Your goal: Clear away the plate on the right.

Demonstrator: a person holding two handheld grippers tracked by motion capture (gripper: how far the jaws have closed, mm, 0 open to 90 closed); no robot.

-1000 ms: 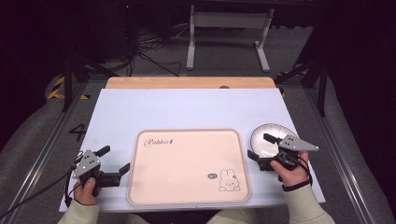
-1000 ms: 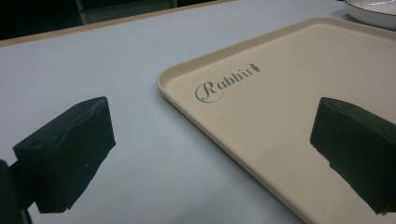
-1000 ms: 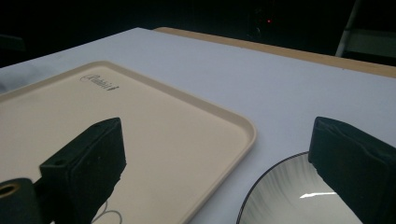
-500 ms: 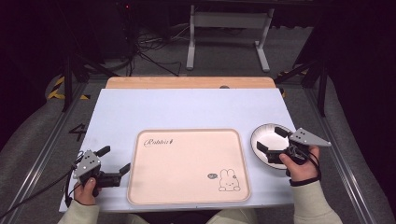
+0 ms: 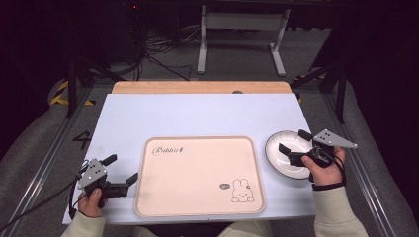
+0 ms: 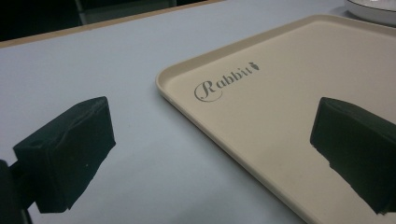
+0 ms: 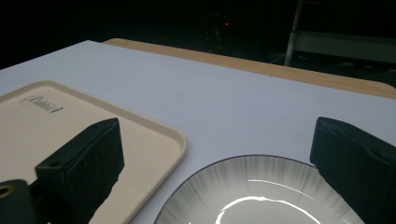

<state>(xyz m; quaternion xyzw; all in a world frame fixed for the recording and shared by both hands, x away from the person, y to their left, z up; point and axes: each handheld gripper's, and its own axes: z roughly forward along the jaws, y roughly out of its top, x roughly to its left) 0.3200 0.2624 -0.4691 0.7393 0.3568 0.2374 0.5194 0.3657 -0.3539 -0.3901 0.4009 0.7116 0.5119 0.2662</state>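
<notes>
A cream tray (image 5: 197,197) printed with "Rabbit" and a small rabbit lies at the table's near middle. A white plate with a dark rim (image 5: 277,160) sits on the table just right of it. My right gripper (image 5: 292,141) hovers over the plate's right half, open and holding nothing. In the right gripper view the plate (image 7: 261,186) lies below the spread jaws of that gripper (image 7: 222,163), with the tray's corner (image 7: 154,135) to the left. My left gripper (image 5: 121,168) rests open at the tray's left edge. In the left gripper view this gripper (image 6: 212,149) straddles the tray's rim (image 6: 187,105).
The table has a pale blue top (image 5: 197,113) with a wooden strip (image 5: 197,87) along its far edge. Beyond it stand a metal frame (image 5: 242,29) and cables (image 5: 153,54) on a dark floor. The plate's edge (image 6: 373,9) shows far off in the left gripper view.
My right gripper has shifted to the right across the plate, staying open. The plate, the tray and my left gripper have not moved.
</notes>
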